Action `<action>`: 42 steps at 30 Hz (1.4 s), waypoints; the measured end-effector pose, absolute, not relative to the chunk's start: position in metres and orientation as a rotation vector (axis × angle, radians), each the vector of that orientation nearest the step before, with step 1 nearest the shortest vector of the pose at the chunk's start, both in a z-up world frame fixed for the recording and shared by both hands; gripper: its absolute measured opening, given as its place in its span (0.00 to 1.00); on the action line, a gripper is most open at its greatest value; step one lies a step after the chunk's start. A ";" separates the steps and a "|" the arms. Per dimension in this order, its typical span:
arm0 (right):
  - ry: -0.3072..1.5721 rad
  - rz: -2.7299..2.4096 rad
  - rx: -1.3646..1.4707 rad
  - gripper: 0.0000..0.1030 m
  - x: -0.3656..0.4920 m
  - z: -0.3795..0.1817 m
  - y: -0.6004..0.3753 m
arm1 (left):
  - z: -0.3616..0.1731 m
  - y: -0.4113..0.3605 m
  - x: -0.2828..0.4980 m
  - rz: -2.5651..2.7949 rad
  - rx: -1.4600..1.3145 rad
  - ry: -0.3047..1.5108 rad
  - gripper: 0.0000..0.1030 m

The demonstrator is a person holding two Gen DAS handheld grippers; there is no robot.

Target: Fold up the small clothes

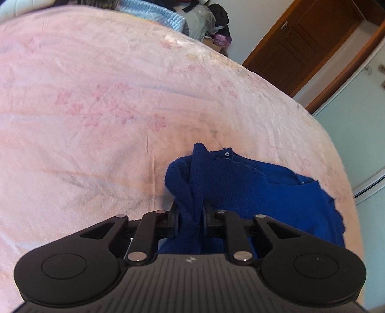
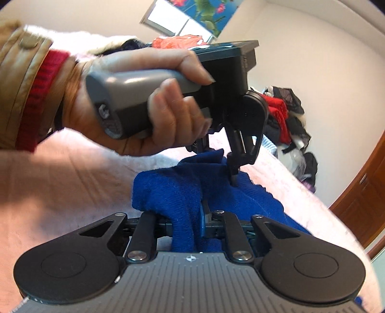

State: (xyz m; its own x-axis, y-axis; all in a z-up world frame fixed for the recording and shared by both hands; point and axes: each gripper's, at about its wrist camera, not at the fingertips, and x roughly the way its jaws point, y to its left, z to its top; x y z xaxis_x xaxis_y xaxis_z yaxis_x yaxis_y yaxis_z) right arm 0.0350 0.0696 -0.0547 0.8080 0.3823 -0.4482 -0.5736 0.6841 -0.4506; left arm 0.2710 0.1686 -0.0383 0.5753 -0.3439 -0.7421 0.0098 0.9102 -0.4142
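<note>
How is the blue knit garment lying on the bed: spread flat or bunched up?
Bunched up. The blue knit garment rises in crumpled folds off the pink bedspread, pinched by the left gripper and right gripper.

- Wide bare stretch of pink blanket [image 1: 101, 101] left of and beyond the blue knit garment [image 1: 252, 183].
- Blocked at the far edge by a blue quilt [image 1: 154, 14] and a clothes pile [image 2: 286, 115].
- Crowded above the garment by the left gripper [image 2: 216, 163] and the hand [image 2: 134, 96] holding it.

The left gripper [image 1: 191, 218] is clamped on a fold of the blue knitted garment [image 1: 252, 183], angled downward. The right gripper [image 2: 186, 224] pinches another fold. The person's left hand [image 2: 134, 96] (red cuff, tan sleeve) wraps the grey handle.
</note>
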 end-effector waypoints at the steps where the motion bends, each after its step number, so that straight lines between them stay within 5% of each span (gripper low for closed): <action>1: 0.346 0.556 -0.568 0.15 0.036 -0.049 0.064 | -0.033 0.162 0.267 -0.196 -0.344 0.927 0.15; 14: 0.374 0.556 -0.102 0.09 0.048 -0.001 -0.039 | 0.026 0.093 0.243 -0.126 -0.082 0.777 0.14; 42: 0.334 0.395 0.147 0.06 0.031 -0.019 -0.173 | 0.052 -0.070 0.230 -0.113 0.236 0.668 0.14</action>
